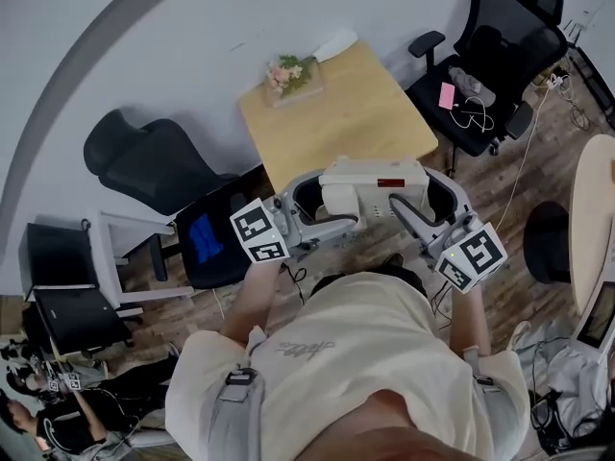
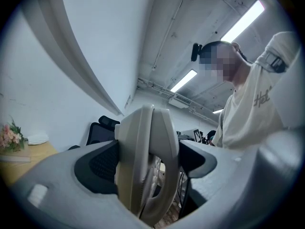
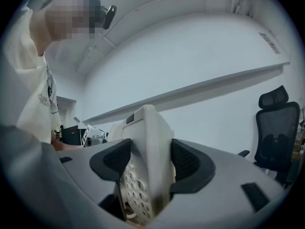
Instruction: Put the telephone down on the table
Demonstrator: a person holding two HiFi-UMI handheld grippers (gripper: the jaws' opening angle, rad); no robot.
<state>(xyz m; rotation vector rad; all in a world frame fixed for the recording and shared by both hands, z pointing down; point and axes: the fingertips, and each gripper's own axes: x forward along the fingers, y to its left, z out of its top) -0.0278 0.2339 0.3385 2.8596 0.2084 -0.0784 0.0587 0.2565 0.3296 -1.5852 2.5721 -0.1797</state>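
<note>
The left gripper (image 1: 309,200) and the right gripper (image 1: 430,200), each held in one of the person's hands, have their dark padded jaws pressed against opposite ends of a cream-white plastic desk telephone (image 1: 373,177). The left gripper view shows the handset side clamped between the jaws; the right gripper view shows the keypad end clamped the same way. In the head view the telephone hangs between the two grippers, at the near edge of a light wooden square table (image 1: 356,113). A small bunch of pink flowers (image 1: 286,73) lies at the table's far edge, by a pale grey wall (image 1: 144,27). Black office chairs (image 1: 500,46) stand on a wood-plank floor (image 1: 538,171).
</note>
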